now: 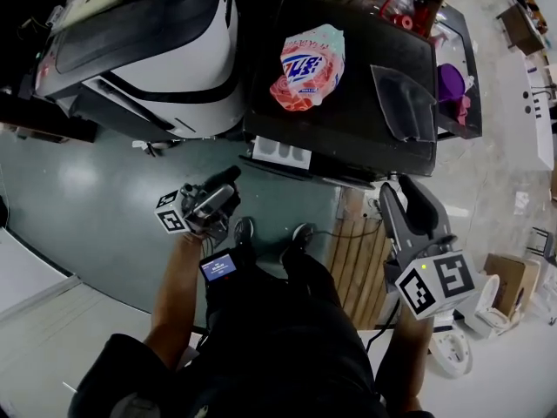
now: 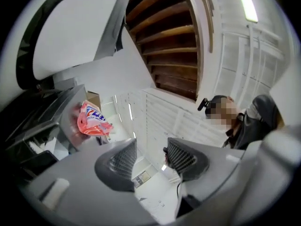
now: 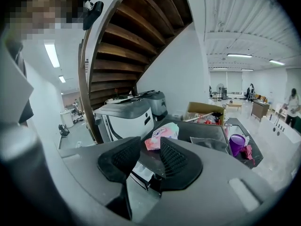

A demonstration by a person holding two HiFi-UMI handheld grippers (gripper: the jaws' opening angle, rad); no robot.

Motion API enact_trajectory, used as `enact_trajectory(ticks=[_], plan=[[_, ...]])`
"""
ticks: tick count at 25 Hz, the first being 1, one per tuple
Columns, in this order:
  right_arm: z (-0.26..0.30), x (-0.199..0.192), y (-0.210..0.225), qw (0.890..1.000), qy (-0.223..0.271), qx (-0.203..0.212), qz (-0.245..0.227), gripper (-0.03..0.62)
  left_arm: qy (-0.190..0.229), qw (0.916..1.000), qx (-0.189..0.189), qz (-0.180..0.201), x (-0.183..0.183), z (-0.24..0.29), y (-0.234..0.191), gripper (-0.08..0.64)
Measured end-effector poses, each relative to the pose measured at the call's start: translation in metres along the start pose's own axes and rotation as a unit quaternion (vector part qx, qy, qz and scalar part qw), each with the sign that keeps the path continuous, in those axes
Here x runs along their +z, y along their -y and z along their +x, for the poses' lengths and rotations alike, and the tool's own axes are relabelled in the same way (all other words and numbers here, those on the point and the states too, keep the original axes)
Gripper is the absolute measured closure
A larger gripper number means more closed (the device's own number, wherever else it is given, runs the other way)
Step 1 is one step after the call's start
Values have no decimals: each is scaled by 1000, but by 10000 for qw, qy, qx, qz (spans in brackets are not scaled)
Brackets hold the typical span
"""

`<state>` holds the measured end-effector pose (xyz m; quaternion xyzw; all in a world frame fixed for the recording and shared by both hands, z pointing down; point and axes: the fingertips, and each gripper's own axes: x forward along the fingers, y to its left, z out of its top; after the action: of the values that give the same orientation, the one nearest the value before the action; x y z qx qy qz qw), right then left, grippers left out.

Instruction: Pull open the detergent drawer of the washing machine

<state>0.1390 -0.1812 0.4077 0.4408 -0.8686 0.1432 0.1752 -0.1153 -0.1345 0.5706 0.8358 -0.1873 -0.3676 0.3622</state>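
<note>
The black washing machine (image 1: 348, 124) stands ahead with a pink detergent bag (image 1: 312, 66) lying on its top. Its white detergent drawer (image 1: 280, 151) sticks out from the front edge, compartments showing. My left gripper (image 1: 228, 184) hangs just below and left of the drawer, apart from it; in the left gripper view it (image 2: 150, 157) is tilted upward, jaws a little apart with nothing between them, the bag (image 2: 91, 120) off to the left. My right gripper (image 1: 409, 200) stands open to the right of the drawer. Between its jaws (image 3: 150, 150) the drawer (image 3: 141, 171) shows farther off.
A white and black machine (image 1: 148, 42) stands left of the washer. A clear tray (image 1: 405, 103) lies on the washer's top, a purple container (image 1: 450, 81) beside it. Wooden stair slats (image 1: 352, 251) lie under my right arm. A cardboard box (image 1: 509, 277) sits at right.
</note>
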Motion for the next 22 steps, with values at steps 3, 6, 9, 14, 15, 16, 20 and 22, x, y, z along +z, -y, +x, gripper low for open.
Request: enact_trajectory(ticks=[3,6,9,14,15,16,20,22], plan=[[-8,9,-8,9999,139,-34,-8,463,-478,9979,-46,434,9,9,24,321],[-15,17,-15,9996,276,-66,-9,463,-1010,9902,-60,961,15,19,46,321],[-23,24,-21,9992,394,-111,-19,463,-1442,9790,-105,1438,20,26,68,321],[-37,33,-31,9981,593,-193,-15,463,-1857,9579,-101,2187,37,37,100,321],[-39,34,-33,9978,624,-207,-11,463,-1908,9530,-54,2354,41,39,105,321],[-41,35,-35,9976,653,-219,-8,463,-1959,9476,8,2525,46,41,110,321],[-48,36,-43,9968,760,-244,11,463,-2154,9226,369,3178,63,43,123,321],[-50,38,-46,9963,818,-255,19,463,-2234,9090,563,3472,72,43,128,321]])
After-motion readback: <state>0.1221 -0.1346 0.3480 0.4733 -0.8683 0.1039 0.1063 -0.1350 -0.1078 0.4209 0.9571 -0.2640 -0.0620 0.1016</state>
